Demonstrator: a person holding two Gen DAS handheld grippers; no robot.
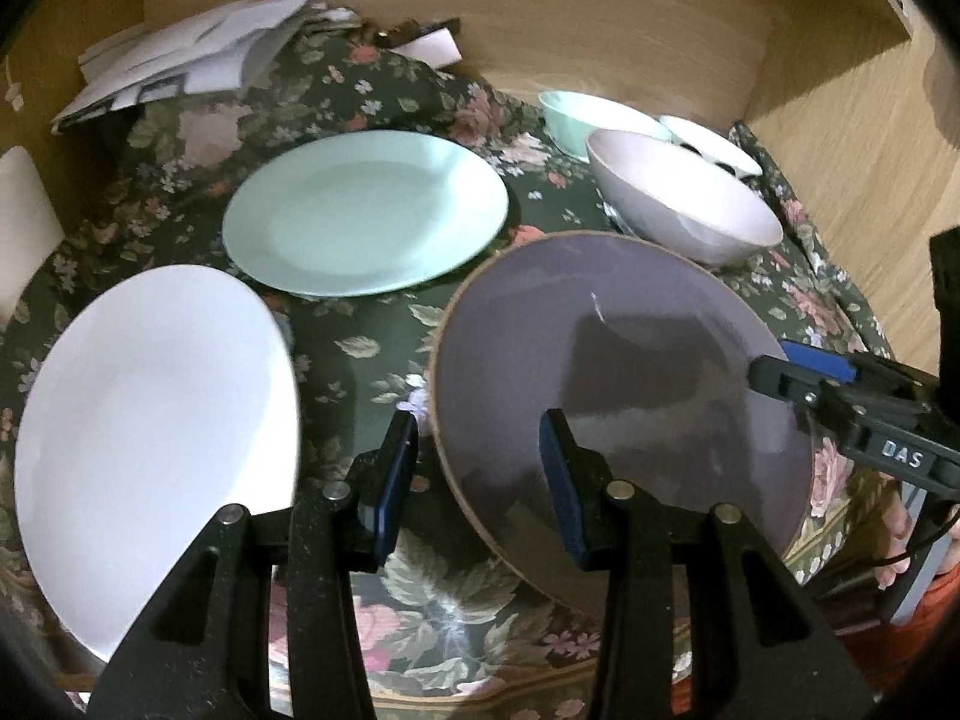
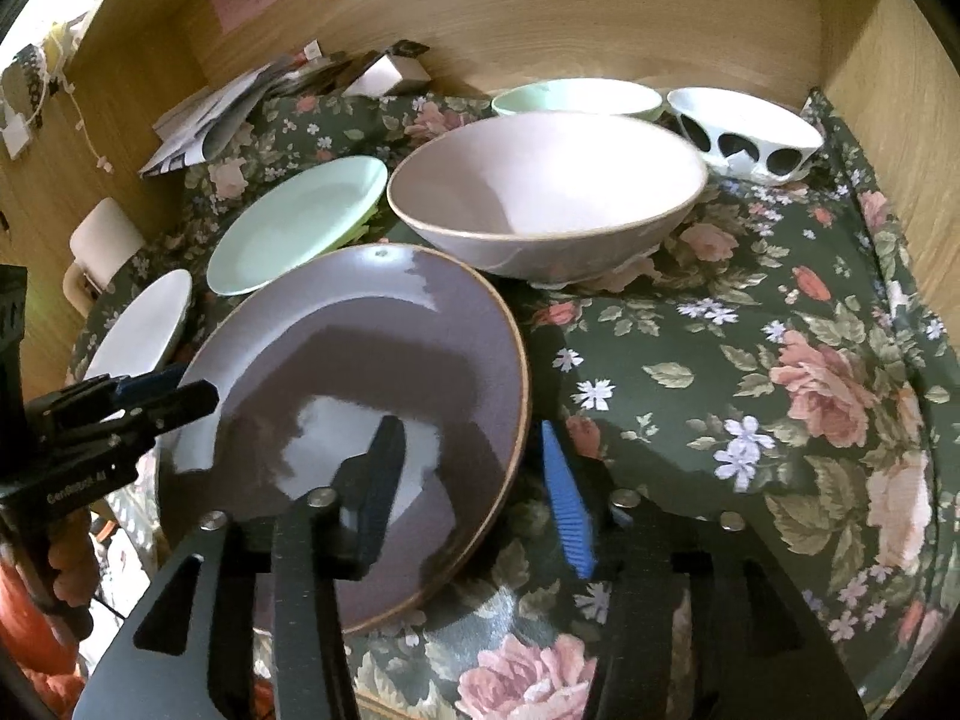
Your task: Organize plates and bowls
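A purple plate [image 1: 630, 360] [image 2: 360, 348] lies on the floral cloth [image 2: 750, 360]. My left gripper [image 1: 480, 480] [image 2: 174, 393] is open and straddles the plate's left rim, one finger outside and one over the plate. My right gripper [image 2: 474, 480] [image 1: 792, 369] is open across the right rim, its pads off the plate. Left of the purple plate lie a mint plate [image 1: 366, 216] [image 2: 294, 222] and a white plate [image 1: 156, 432] [image 2: 144, 318]. Behind it stand a pink bowl [image 1: 678, 192] [image 2: 546, 180], a mint bowl [image 1: 576, 114] [image 2: 576, 93] and a white black-spotted bowl [image 1: 708, 144] [image 2: 744, 126].
Wooden walls [image 2: 600, 12] close in the back and right side. A pile of papers [image 1: 192, 60] [image 2: 216, 114] lies at the back left. A pale chair-like object [image 2: 102, 240] stands at the left edge. Bare cloth stretches right of the purple plate.
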